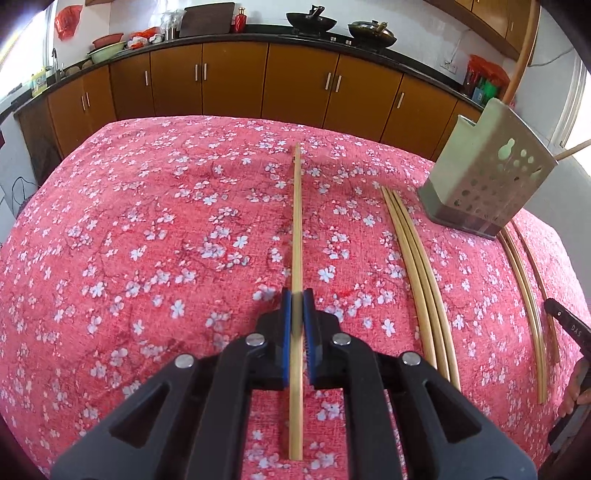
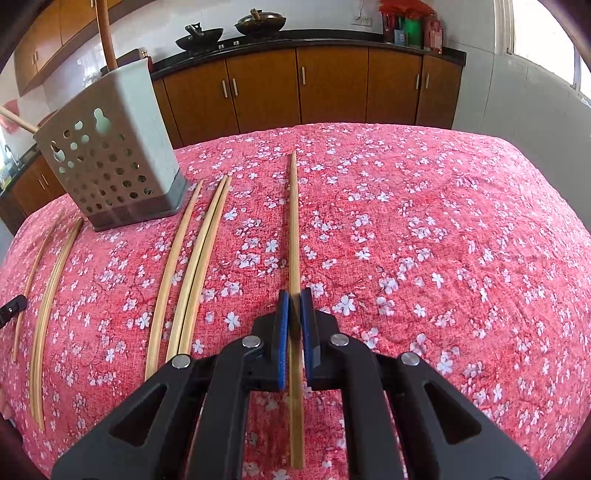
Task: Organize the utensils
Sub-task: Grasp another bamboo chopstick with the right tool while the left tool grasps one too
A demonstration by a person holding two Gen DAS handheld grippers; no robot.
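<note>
In the left wrist view my left gripper (image 1: 297,295) is shut on a bamboo chopstick (image 1: 297,221) that lies lengthwise along the red floral tablecloth (image 1: 147,240). Three chopsticks (image 1: 417,266) lie to its right, two more (image 1: 524,295) further right. A grey perforated utensil holder (image 1: 487,173) stands at the back right with wooden handles in it. In the right wrist view my right gripper (image 2: 294,297) is shut on another chopstick (image 2: 294,229). Three chopsticks (image 2: 188,266) lie to its left, two more (image 2: 48,295) at far left. The holder (image 2: 110,162) stands at the back left.
Brown kitchen cabinets (image 1: 236,77) with a black counter run behind the table, with woks (image 1: 312,22) on it. The other gripper's black tip (image 1: 569,328) shows at the right edge, and in the right wrist view (image 2: 11,308) at the left edge.
</note>
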